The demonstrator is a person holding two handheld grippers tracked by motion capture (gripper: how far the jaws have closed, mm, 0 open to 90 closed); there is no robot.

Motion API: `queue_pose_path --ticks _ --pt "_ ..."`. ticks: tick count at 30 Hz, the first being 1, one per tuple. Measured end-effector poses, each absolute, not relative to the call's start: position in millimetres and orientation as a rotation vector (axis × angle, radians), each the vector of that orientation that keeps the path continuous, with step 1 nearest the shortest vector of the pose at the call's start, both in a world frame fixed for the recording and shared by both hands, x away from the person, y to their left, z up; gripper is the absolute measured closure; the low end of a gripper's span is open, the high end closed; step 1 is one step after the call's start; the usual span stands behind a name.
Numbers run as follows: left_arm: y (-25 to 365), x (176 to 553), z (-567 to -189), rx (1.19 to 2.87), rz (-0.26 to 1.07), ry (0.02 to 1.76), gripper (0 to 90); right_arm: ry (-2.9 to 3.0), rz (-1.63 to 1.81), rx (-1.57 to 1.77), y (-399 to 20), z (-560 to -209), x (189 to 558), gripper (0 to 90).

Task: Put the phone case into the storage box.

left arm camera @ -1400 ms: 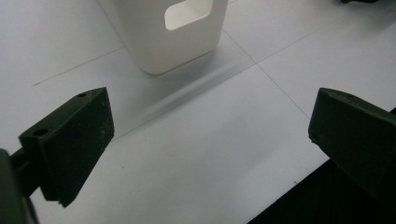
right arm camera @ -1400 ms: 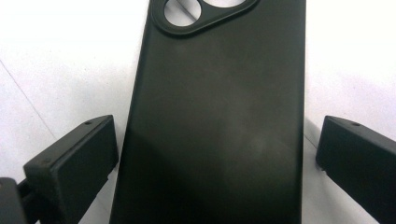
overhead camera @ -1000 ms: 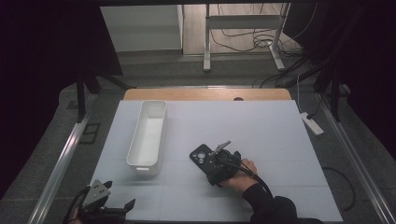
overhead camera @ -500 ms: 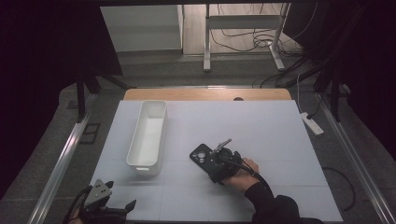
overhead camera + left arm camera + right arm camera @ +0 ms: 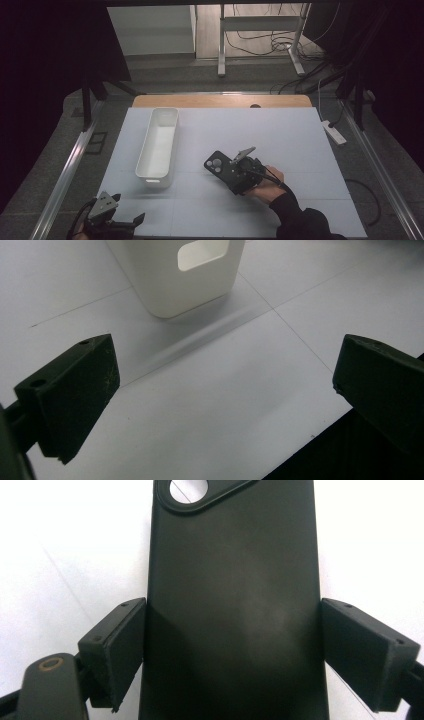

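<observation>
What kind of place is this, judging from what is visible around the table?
Probably a lab or workshop set up for recording, not a home. A pale mat covers the table, which carries just a white bin and a black phone case. Loose cables and a power strip lie on the floor, with black curtains around.

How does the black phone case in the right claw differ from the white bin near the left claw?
The flat black phone case is thin and dark; the long white plastic bin is deep, open-topped and pale. The phone case sits between the right claw pads, which touch its two edges; the bin stands free, ahead of the open left claw and apart from it. The case has a camera cutout, the bin a handle slot. Both rest on the white table.
</observation>
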State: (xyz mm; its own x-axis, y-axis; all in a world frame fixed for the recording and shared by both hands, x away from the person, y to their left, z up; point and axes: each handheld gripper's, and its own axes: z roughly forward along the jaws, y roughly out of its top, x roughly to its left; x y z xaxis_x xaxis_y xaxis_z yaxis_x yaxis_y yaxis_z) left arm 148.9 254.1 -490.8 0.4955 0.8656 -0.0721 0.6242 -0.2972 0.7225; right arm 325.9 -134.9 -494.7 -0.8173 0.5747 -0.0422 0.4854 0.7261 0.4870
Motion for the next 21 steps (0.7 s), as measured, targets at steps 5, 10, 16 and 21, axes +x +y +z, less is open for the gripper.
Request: queue_pose_path --ticks 5,10,16,21 --pt "255 150 -490 2.016 0.427 1.241 0.0 2.765 0.75 0.827 -140 -490 321 15.5" --pt "254 151 -486 1.993 0.425 1.236 0.0 2.776 0.797 0.806 -144 -486 317 15.5" --pt "252 156 -484 2.008 0.429 1.216 0.0 2.803 0.866 0.794 -152 -482 313 15.5" --pt "250 158 -482 1.991 0.417 1.198 0.0 2.805 0.91 0.787 -158 -478 309 15.5"
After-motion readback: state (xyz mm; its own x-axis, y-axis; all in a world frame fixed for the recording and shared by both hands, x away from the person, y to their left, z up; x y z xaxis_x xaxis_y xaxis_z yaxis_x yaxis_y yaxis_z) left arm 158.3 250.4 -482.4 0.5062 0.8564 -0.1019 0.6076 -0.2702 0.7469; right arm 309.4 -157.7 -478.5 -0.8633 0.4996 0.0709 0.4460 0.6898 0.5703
